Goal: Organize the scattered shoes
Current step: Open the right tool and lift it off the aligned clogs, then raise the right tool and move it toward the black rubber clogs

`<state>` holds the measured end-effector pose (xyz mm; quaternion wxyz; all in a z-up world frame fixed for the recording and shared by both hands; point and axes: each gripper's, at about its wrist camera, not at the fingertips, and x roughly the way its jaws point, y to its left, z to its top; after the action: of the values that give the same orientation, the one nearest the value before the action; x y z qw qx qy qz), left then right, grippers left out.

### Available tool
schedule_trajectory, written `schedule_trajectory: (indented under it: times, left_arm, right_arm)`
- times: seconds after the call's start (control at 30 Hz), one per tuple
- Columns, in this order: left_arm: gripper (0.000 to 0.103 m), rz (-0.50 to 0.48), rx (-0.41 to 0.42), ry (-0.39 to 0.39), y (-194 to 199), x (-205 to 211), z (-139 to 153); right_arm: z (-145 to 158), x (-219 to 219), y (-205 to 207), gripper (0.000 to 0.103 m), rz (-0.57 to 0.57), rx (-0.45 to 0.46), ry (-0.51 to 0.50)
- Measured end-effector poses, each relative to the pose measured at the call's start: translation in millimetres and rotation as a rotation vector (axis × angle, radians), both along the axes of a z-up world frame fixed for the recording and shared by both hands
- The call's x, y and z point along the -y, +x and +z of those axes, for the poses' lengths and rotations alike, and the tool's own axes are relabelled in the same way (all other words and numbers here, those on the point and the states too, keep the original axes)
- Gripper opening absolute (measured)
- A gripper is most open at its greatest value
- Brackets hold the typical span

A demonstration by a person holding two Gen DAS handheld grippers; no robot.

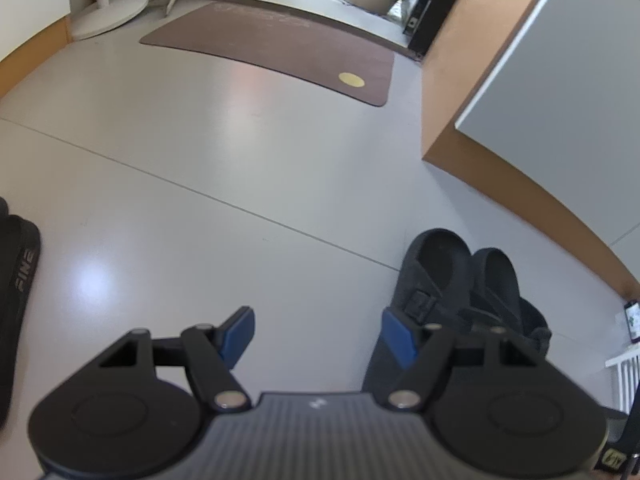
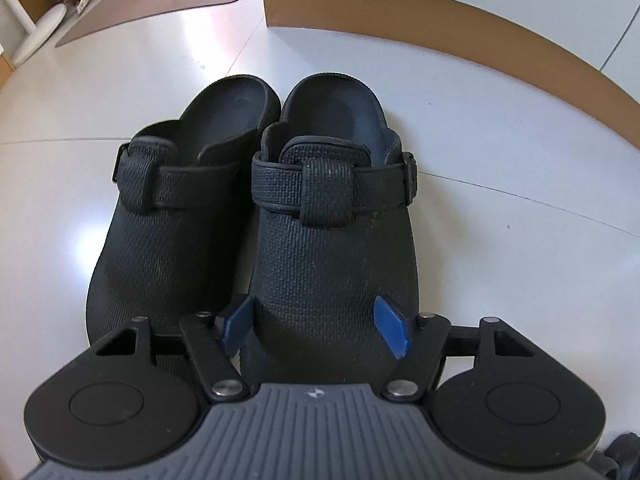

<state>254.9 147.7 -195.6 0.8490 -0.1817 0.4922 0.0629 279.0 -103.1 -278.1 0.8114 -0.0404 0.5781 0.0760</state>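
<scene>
Two black textured clogs stand side by side on the pale floor, heels away from the camera: the left clog (image 2: 160, 216) and the right clog (image 2: 332, 240). My right gripper (image 2: 314, 326) points steeply down over the right clog's toe, one blue pad wedged between the two shoes and the other against the toe's outer side, so it grips the toe. The same pair (image 1: 452, 280) shows in the left wrist view beside my left gripper (image 1: 318, 332), which hangs open over bare floor with nothing between its fingers. A black slide sandal (image 1: 18, 272) with white lettering lies at the left edge.
A brown doormat (image 1: 280, 48) with a gold disc lies ahead at a doorway. A wall with a brown skirting board (image 2: 480, 28) curves behind the clogs. A white stand base (image 1: 108, 12) sits far left. A white rack (image 1: 624, 376) is at the right edge.
</scene>
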Motion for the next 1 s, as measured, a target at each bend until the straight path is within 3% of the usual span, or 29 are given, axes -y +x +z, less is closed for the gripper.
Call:
schedule_trajectory:
  times: [0.27,0.37,0.6,0.7,0.9,1.0]
  left_arm:
    - [0.073,0.021,0.014,-0.022,7,2,6]
    - [0.073,0.034,0.015,-0.039,8,8,13]
    - [0.072,0.018,-0.036,0.010,1,28,45]
    - [0.073,-0.047,-0.019,0.093,-5,43,70]
    - [0.073,-0.073,-0.003,0.056,-34,69,105]
    - [0.073,-0.079,-0.067,0.054,-55,79,111]
  right_arm:
    - [9,7,-9,0.072,-0.015,-0.040,0.035]
    - [21,29,-12,0.073,-0.113,-0.069,0.090]
    - [72,52,-27,0.075,-0.175,-0.027,0.108]
    - [108,61,-40,0.076,-0.200,0.009,0.132]
    - [152,76,-67,0.080,-0.224,0.057,0.164]
    - [169,82,-88,0.080,-0.238,0.060,0.166]
